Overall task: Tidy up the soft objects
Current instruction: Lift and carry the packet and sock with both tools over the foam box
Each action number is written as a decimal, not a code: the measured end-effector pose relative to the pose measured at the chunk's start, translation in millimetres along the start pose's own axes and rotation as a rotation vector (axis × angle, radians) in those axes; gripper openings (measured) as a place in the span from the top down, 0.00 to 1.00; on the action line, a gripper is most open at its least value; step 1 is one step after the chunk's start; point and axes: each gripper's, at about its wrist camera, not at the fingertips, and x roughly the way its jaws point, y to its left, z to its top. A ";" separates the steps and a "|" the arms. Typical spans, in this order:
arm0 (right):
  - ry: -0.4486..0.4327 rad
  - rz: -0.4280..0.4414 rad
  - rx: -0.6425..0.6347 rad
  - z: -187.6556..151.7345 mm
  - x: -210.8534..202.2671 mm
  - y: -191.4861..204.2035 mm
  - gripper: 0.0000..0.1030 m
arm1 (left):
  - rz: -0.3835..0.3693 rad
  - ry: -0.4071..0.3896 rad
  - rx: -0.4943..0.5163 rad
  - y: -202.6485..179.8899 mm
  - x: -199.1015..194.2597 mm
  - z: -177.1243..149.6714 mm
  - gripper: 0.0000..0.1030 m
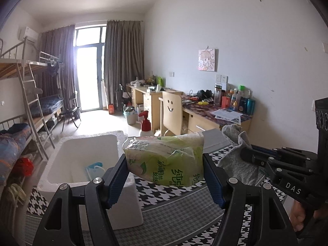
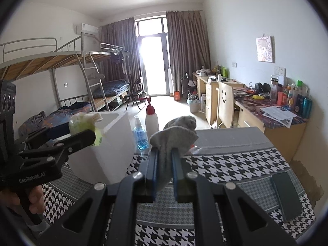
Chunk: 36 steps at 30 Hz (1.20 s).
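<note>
Blue ribbed pads of my left claw (image 1: 166,164) are squeezing a green tissue pack (image 1: 166,160), its thin crinkly plastic buckling between them, so I judge the grip firm enough to carry it. I am holding it up beside the white foam box (image 1: 82,153), whose thick walls and open top look suited to taking soft things; something pale blue is already lying inside. My right claw (image 2: 164,160) is clamped on a gray sock (image 2: 178,133), the limp knit bunching above the tips and drooping below. Both are hanging above the table (image 2: 235,164) with its houndstooth cloth, where a dark phone (image 2: 287,196) is lying flat.
</note>
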 end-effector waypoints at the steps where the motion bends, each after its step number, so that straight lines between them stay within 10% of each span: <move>1: -0.001 0.001 -0.001 0.9 0.3 0.2 0.85 | 0.005 -0.002 0.000 1.3 -0.9 1.2 0.31; 36: -0.012 0.111 -0.082 46.5 47.4 60.6 0.85 | 0.220 -0.032 -0.040 65.9 -1.0 28.3 0.31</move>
